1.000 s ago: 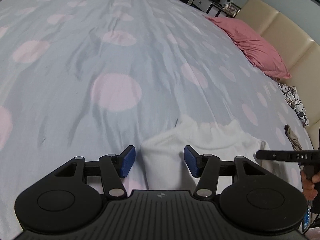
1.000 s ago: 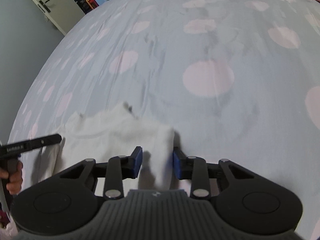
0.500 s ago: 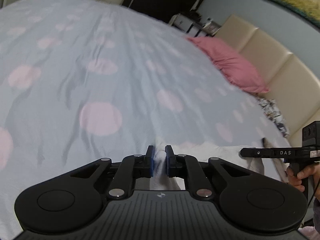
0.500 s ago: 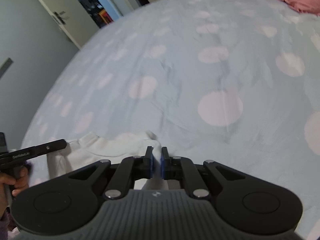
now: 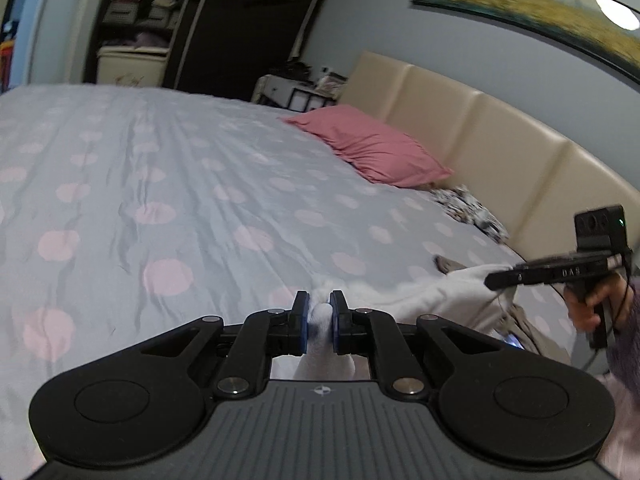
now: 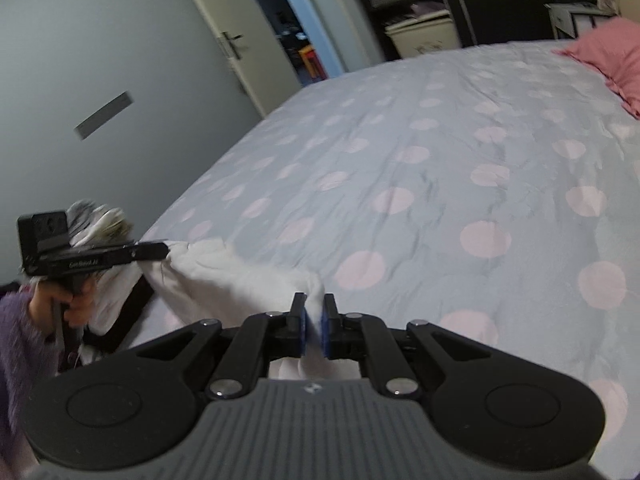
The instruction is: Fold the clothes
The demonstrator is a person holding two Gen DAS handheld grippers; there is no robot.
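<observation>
A white garment is stretched in the air between my two grippers, above the near edge of the bed. In the left wrist view my left gripper is shut on one bunched corner of it, and the cloth runs right to my right gripper, held by a hand. In the right wrist view my right gripper is shut on the other corner of the white garment. From there the cloth runs left to my left gripper. The part hanging below both grippers is hidden.
The bed has a grey-blue cover with pink dots. A pink pillow and a patterned cloth lie by the beige headboard. A brownish garment lies near the right hand. A door and shelves stand beyond the bed.
Both grippers closed on the white garment's corners and lifted it off the bed. Both views tilted up, so the headboard, door and wardrobe now show.
</observation>
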